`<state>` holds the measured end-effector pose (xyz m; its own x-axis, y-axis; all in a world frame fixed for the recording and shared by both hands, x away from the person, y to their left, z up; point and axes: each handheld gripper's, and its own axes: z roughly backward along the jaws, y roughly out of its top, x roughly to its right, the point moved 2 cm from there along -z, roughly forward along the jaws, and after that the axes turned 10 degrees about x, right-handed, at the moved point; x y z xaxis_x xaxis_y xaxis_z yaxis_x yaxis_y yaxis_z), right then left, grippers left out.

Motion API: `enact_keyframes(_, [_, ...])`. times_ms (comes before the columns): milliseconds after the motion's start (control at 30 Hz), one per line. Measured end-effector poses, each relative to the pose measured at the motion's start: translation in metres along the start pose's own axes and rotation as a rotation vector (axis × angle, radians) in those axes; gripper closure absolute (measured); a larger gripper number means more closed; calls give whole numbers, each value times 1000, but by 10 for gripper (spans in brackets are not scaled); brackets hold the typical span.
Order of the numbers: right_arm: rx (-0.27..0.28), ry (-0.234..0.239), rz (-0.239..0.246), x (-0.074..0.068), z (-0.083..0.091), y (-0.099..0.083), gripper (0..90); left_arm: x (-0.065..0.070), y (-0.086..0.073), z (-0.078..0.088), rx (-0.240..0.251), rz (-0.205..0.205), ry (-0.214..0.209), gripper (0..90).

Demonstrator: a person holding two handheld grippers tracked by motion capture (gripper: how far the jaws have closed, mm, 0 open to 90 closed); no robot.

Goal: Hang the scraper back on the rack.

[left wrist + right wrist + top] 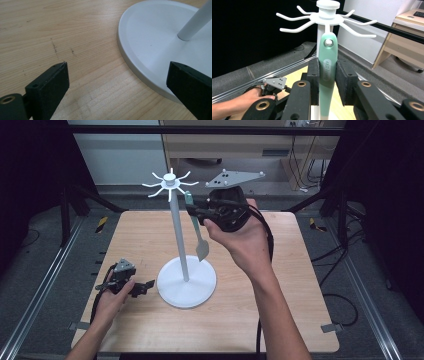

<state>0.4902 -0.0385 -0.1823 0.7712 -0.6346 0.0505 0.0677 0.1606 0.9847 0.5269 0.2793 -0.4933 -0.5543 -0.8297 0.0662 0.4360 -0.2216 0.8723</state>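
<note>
At the left of the high view, the left gripper (pixel 131 285) lay low on the tabletop (pixel 280 285), held in the person's left hand (pixel 112 295), just beside the round white base (pixel 186 282) of the stand. In the left gripper view its two black fingers (pixel 50 85) stood wide apart and nothing was between them; the wooden tabletop (pixel 75 37) was under them, and the edge of the base (pixel 140 50) lay near the right finger, with the foot of the pole (pixel 195 22) rising from it. In the middle of the high view the thin white pole (pixel 178 232) stood upright and carried a ring of curved hooks (pixel 170 184) at its top. Just to the right of the pole hung the spatula (pixel 198 232), with a green handle above and a grey blade below, well above the tabletop. The right gripper (pixel 200 212) was raised at the height of the hooks, held in the right hand (pixel 245 242), and pointed to the left at the stand. In the right gripper view its fingers (pixel 314 80) were narrow and pressed on both sides of the green handle (pixel 327 67). The hole at the top of the handle was right at the tip of one hook (pixel 325 27), in front of the pole; I could not tell if the hook passed through it.
</note>
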Motion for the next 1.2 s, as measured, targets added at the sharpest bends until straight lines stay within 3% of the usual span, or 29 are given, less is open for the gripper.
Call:
enact_keyframes(533, [16,-39,13,-4,-2,-3,736,0,0,0,0,-2,0,41])
enact_keyframes(667, [22,-45,8,-4,-1,-3,690,0,0,0,0,0,0,41])
enact_keyframes(1200, [10,-80,5,3,15,-12,671,0,0,-1,-2,-1,1,41])
